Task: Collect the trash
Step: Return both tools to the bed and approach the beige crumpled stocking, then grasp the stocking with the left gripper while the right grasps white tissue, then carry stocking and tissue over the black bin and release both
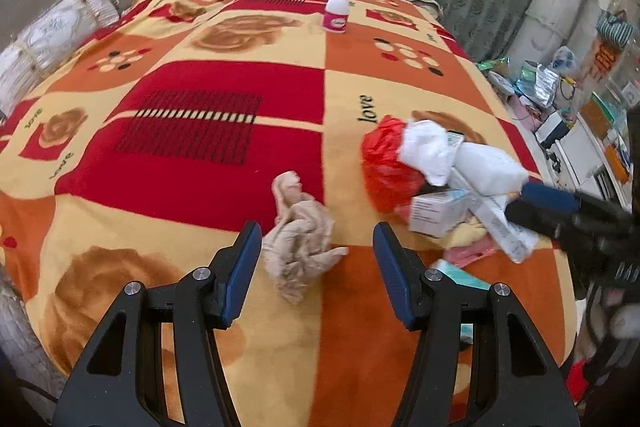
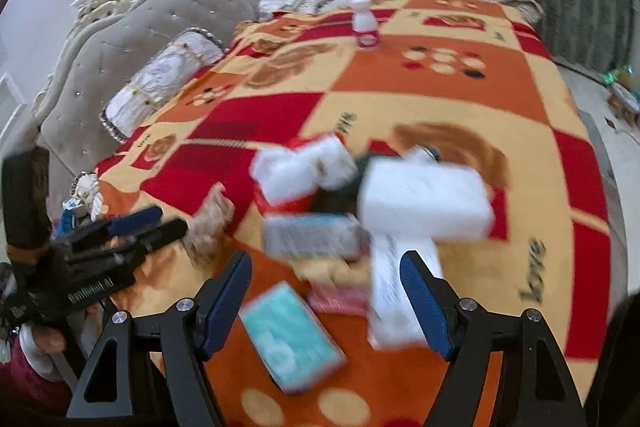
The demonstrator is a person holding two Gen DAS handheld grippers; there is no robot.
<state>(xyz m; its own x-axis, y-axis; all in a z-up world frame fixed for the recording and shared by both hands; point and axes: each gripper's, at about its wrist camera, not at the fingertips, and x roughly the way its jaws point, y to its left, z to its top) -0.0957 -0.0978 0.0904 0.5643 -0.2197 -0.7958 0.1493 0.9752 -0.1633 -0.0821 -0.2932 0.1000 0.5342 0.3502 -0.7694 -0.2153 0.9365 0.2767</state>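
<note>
Left wrist view shows the left gripper [image 1: 316, 255] spread over a crumpled beige tissue wad [image 1: 298, 243] on the orange-and-red patterned blanket [image 1: 192, 131], pads clear of it. Right wrist view, blurred, has the right gripper [image 2: 326, 301] spread and empty above the heap of white cardboard boxes [image 2: 426, 199], with a teal packet [image 2: 290, 337] just below. Closing here, it may catch two items or knock boxes off the blanket edge. A white plastic bottle [image 1: 337, 9] stands well apart and could be missed.

The blanketed bed [image 1: 192, 131] carries a bottle [image 1: 337, 9], beige rag [image 1: 300, 247] and (seemingly) piled boxes [image 1: 440, 211].
</note>
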